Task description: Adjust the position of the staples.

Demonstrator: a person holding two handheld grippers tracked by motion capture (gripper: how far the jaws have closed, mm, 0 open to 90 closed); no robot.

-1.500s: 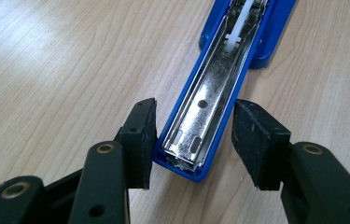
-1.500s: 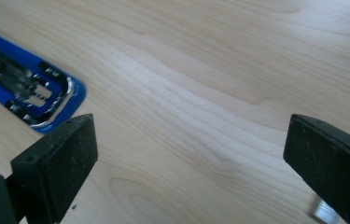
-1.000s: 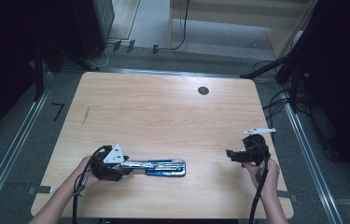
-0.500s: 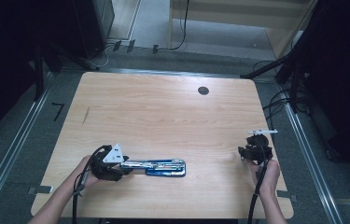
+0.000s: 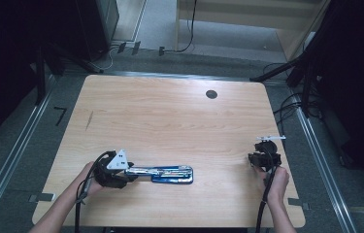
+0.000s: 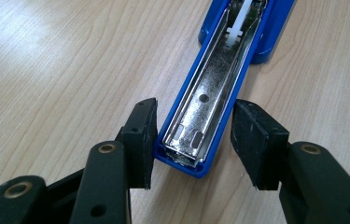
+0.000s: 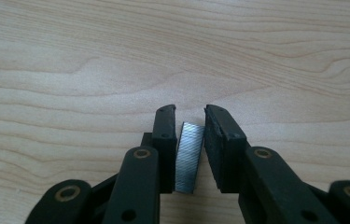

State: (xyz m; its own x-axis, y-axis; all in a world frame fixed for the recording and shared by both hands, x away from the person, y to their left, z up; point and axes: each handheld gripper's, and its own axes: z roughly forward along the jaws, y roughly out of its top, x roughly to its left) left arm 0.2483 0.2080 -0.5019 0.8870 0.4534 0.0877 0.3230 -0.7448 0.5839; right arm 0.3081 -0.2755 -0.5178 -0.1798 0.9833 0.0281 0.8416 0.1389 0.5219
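A blue stapler [image 5: 172, 174] lies opened near the table's front edge, its metal staple channel [image 6: 210, 93] facing up. My left gripper [image 5: 127, 172] is open, and its jaws stand on either side of the channel's near end [image 6: 195, 106]; the left pad [image 6: 141, 140] is almost against the blue rim and the right pad [image 6: 252, 140] stands slightly off it. Near the right edge, my right gripper [image 5: 265, 155] is low over the wood. It is shut on a short silver staple strip [image 7: 189, 156], which sits lengthwise between the pads of the gripper [image 7: 190, 112].
The wooden table [image 5: 170, 116] has a small dark round hole [image 5: 211, 94] at the back right. A dark floor with cables [image 5: 286, 104] and metal rails surrounds it. A hand [image 5: 277, 183] holds the right gripper close to the right edge.
My right gripper has drifted a little to the right, toward the table edge, and turned. The left gripper and the stapler have stayed where they were.
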